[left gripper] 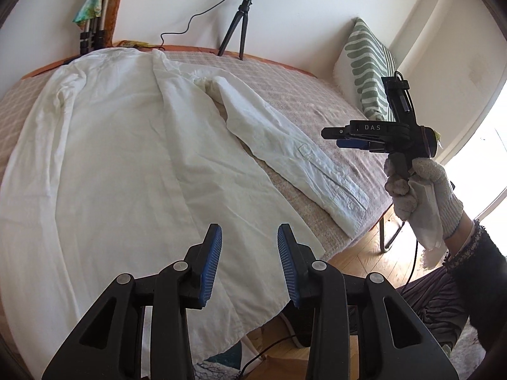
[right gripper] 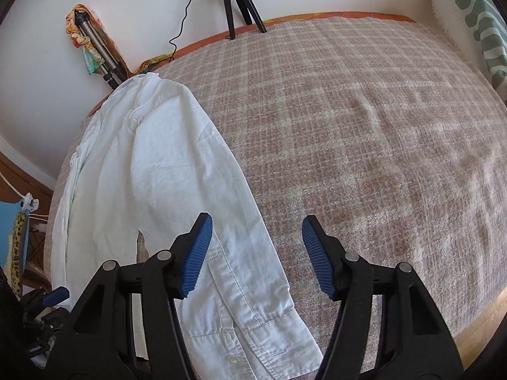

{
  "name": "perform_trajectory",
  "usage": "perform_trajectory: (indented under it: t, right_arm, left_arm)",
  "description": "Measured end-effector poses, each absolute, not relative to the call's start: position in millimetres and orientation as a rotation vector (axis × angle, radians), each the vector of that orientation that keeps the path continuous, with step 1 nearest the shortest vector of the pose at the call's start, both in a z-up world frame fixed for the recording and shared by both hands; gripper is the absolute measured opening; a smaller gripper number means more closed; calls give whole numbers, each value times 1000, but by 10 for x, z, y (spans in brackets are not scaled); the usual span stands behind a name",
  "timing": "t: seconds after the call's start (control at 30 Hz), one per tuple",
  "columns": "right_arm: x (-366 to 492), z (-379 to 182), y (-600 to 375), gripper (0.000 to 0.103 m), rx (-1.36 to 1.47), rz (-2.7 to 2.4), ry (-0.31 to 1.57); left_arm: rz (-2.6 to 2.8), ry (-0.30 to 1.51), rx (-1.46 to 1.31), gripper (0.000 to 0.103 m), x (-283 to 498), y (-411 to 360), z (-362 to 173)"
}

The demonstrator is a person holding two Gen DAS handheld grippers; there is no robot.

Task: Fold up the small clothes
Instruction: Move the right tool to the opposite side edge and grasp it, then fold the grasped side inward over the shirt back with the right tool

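A white long-sleeved shirt point(left gripper: 120, 145) lies spread flat on a pink checked blanket point(left gripper: 310, 101). Its right sleeve point(left gripper: 294, 155) stretches out toward the table's right edge, cuff point(left gripper: 345, 199) near the edge. My left gripper point(left gripper: 249, 237) is open and empty, just above the shirt's hem. My right gripper point(right gripper: 256, 224) is open and empty, hovering above the sleeve point(right gripper: 177, 164), with the buttoned cuff point(right gripper: 253, 326) below it. It also shows in the left wrist view point(left gripper: 351, 139), held in a gloved hand to the right of the sleeve.
A ring light on a black tripod point(left gripper: 236, 31) stands at the back edge against the wall. A green-patterned cushion point(left gripper: 367, 63) leans at the back right. A folded tripod with a colourful cloth point(right gripper: 92, 47) rests at the back left. Wooden floor point(left gripper: 355, 250) lies beyond the table's right edge.
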State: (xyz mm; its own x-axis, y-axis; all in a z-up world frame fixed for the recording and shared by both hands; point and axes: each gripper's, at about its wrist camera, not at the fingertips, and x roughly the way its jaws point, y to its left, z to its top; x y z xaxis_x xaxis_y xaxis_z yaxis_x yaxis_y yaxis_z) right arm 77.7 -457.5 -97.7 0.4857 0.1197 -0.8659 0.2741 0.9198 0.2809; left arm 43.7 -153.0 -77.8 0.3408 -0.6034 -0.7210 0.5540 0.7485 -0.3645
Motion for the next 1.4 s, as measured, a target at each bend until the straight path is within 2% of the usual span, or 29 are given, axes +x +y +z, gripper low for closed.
perform_trajectory:
  t: [0.23, 0.27, 0.3, 0.33, 0.37, 0.4, 0.47, 0.73, 0.93, 1.4]
  right_arm:
    - [776, -1165, -4412, 62, 281, -92, 1114]
    - [783, -1164, -4345, 56, 229, -105, 1114]
    - [791, -1172, -4287, 41, 176, -126, 1113]
    - [797, -1175, -4227, 32, 134, -131, 1110]
    - [805, -1172, -4184, 14, 128, -109, 1106]
    - [813, -1165, -4145, 8, 117, -110, 1105]
    - [826, -1161, -4072, 5, 88, -108, 1102]
    - [846, -724, -3947, 3, 294, 3, 982]
    - [944, -389, -3354, 3, 274, 151, 912]
    - [1224, -823, -2101, 5, 233, 500, 1105]
  left_arm:
    - [-747, 998, -54, 35, 447, -1587, -831]
    - [-742, 1001, -56, 35, 454, -1573, -844]
    - [-735, 1005, -59, 35, 459, -1556, -858]
    - [-726, 1011, -63, 35, 473, -1540, -877]
    - [-718, 1017, -70, 35, 487, -1517, -896]
    - [-710, 1024, -79, 35, 500, -1494, -915]
    - [-697, 1036, -96, 35, 517, -1440, -940]
    - [-692, 1019, -130, 35, 515, -1328, -884]
    - [-672, 1009, -161, 35, 540, -1213, -869]
    - [-567, 1002, -273, 36, 591, -584, -913]
